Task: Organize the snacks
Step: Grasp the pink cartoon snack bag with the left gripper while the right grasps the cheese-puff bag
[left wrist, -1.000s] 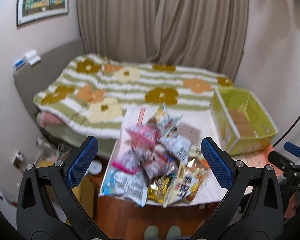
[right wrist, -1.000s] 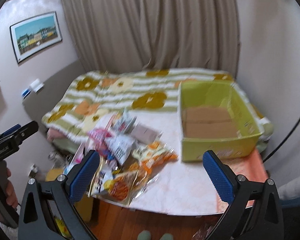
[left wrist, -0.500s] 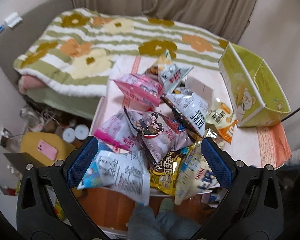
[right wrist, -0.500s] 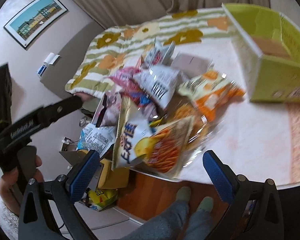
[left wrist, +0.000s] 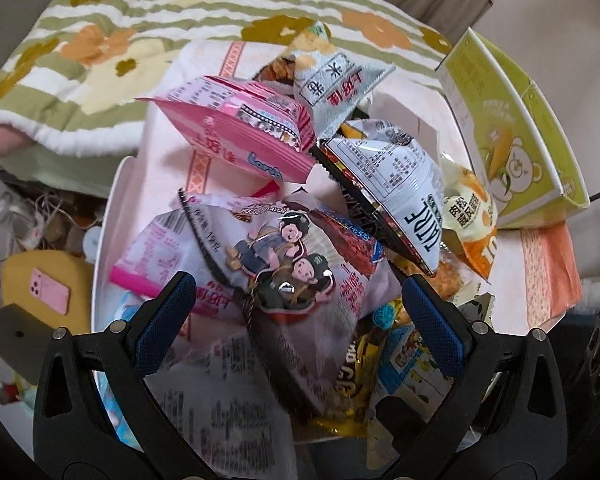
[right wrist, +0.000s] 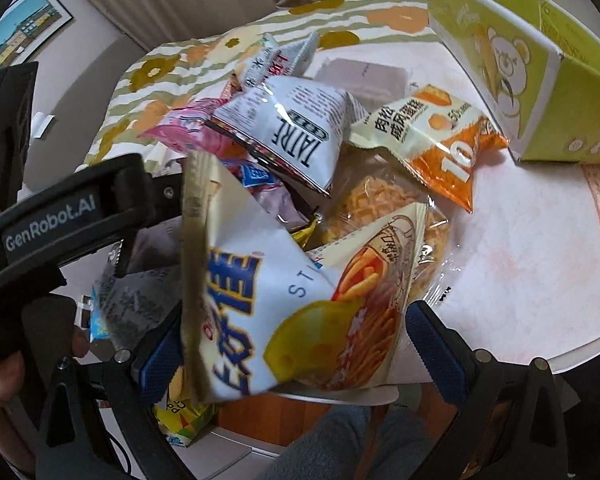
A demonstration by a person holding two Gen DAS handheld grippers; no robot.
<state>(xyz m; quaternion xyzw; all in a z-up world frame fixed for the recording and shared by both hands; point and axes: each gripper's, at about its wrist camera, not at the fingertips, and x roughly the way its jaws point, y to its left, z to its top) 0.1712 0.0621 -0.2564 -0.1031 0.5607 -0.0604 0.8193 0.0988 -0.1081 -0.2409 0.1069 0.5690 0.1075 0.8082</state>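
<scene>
snack pile (left wrist: 300,240) crowding table's near edge, bare tabletop (right wrist: 520,248) beside green box (right wrist: 540,80)

Blanket (left wrist: 148,28), upper left of the left wrist view: olive-green and white stripes with mustard, orange and cream flowers. Desk (left wrist: 512,280) covering: pale pink, with an orange patterned band at right. Pink snack bag (left wrist: 236,132), centre: bright pink with blue lettering. Cartoon bag (left wrist: 284,264), lower centre: white, two dark-haired figures, red script. TATRE bag (right wrist: 296,128), upper centre of the right wrist view: white with black lettering and green emblem. Orange bag (right wrist: 440,140): cream top, orange bottom, white numerals. Chip bag (right wrist: 260,312), lower centre: white, bold blue characters, yellow and orange fries. Box (right wrist: 520,64), upper right: lime green with a white bear. Left tool (left wrist: 300,324) and right tool (right wrist: 296,344): black frames, blue textured pads.
</scene>
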